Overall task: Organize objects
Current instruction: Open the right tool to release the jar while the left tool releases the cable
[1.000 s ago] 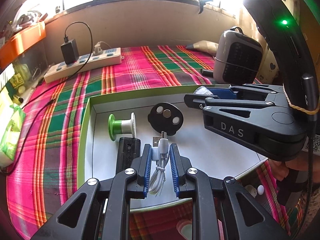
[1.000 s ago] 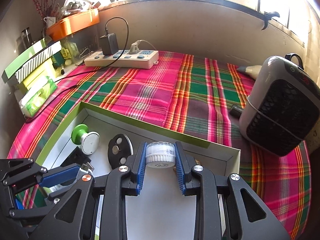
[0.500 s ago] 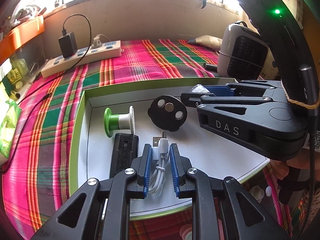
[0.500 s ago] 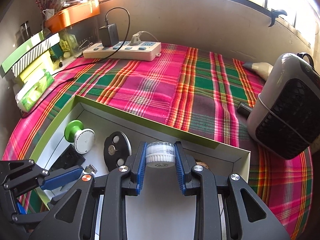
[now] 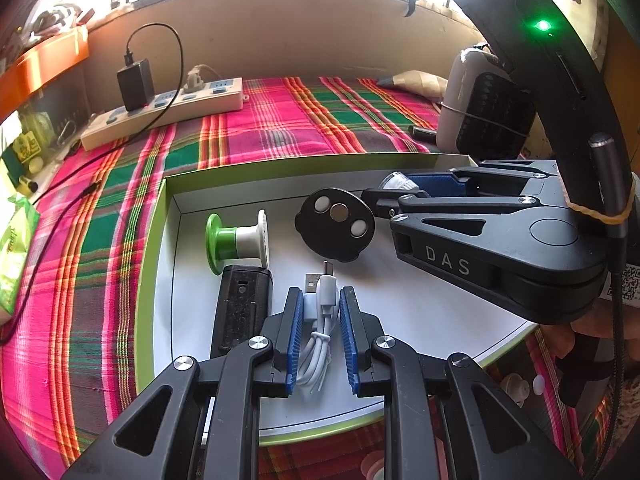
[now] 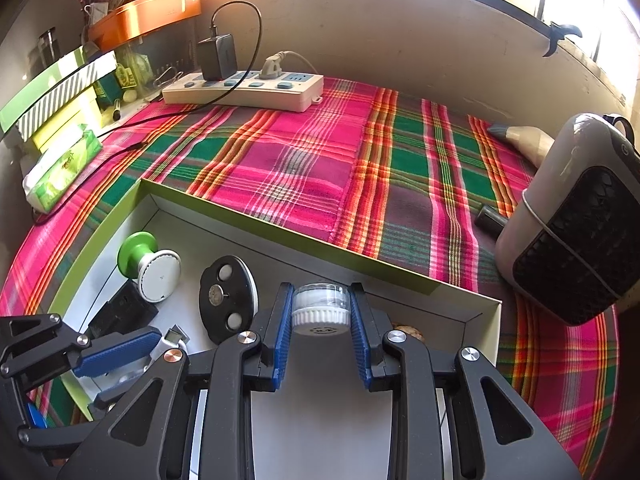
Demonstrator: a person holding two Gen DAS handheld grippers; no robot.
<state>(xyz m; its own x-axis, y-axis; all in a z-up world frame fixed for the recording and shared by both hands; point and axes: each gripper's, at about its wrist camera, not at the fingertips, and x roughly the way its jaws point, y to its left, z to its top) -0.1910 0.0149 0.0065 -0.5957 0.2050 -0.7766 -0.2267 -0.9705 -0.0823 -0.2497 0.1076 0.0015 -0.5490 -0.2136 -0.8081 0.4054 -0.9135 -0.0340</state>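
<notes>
Sunlight comes in through the window behind a bright pink and green checked cloth (image 6: 304,160), and on that cloth sits a flat box (image 5: 160,240) with green walls and a white floor. I think this box is where all the small things should go, since some are in it already — a green and white spool (image 5: 236,240) lying on its side, a round black disc (image 5: 336,230) and a black block (image 5: 240,312) right next to the spool. My left gripper (image 5: 319,320) is clenched on a bundled white cable (image 5: 320,320), with its plugs poking out past the blue pads, low over the near part of the box floor. I pinch the cable around its middle so the loops stay together. My right gripper (image 6: 322,316) is squeezed tight on a small clear jar (image 6: 321,308) with a white ribbed lid, and it hangs over the far corner of the box, near the wall. I hold the jar by its sides, lid toward me, so it cannot roll away. Both things look ready to be set down in bare spots — the cable beside the black block, the jar on its own. A power strip (image 6: 244,88) and a small heater (image 6: 572,220) stay outside the box on the cloth.
</notes>
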